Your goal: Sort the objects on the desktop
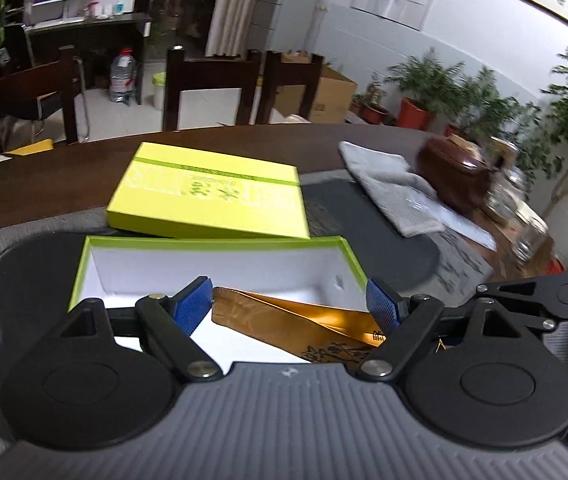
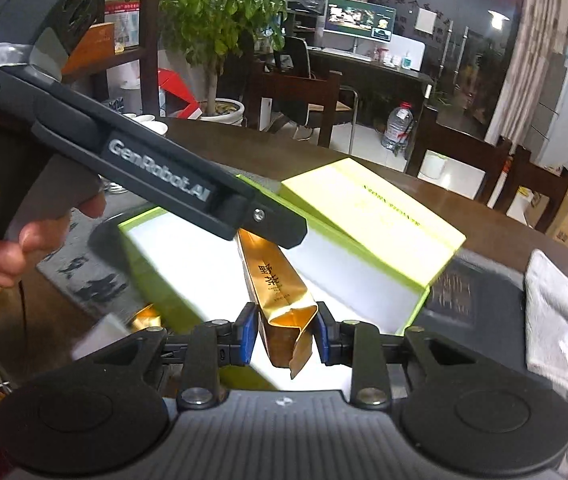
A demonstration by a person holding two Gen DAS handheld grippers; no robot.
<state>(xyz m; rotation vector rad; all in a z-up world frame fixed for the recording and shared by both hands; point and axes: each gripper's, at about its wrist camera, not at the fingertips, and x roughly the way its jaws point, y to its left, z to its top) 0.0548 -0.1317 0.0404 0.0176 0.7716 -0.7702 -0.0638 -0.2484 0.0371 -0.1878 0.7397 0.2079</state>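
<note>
The right tool point(image 2: 286, 334) pinches a gold tea packet point(image 2: 279, 300) over the open green box point(image 1: 219, 268), while the left tool point(image 1: 290, 306) hangs spread above it.

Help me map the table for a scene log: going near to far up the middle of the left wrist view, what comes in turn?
Left gripper → gold tea packet → open green box → green lid → dark wooden table → wooden chairs.
</note>
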